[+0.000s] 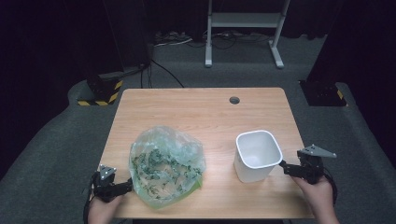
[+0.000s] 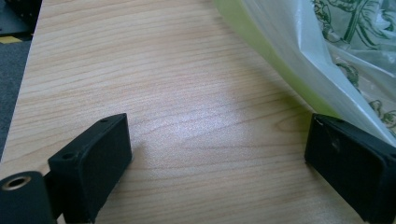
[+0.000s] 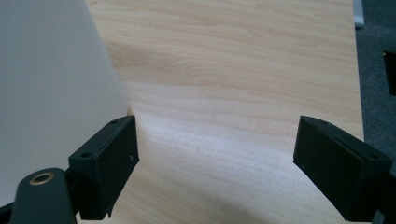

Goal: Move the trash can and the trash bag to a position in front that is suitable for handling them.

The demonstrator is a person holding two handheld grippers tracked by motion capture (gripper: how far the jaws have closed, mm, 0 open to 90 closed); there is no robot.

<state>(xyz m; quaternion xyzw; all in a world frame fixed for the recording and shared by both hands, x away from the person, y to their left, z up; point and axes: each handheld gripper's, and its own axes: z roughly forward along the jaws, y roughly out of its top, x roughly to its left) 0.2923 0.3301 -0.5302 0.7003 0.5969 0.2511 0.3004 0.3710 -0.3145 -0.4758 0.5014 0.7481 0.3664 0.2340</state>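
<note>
The wooden table [image 1: 187, 112] is bare across its far half. Near its front edge lies a clear plastic bag [image 1: 166, 165] printed green, no wording legible. Right of the bag, well apart, stands a white bin [image 1: 257, 155]. The left gripper [image 1: 125, 185] sits at the bag's left edge, jaws wide, empty. The right gripper [image 1: 283, 165] is beside the bin's right wall, jaws wide, empty.

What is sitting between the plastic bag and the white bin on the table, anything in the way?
Nothing visible. Bare table lies between the plastic bag and the white bin. The left gripper sits at the bag's near-left edge, the right gripper beside the bin, both open.
</note>
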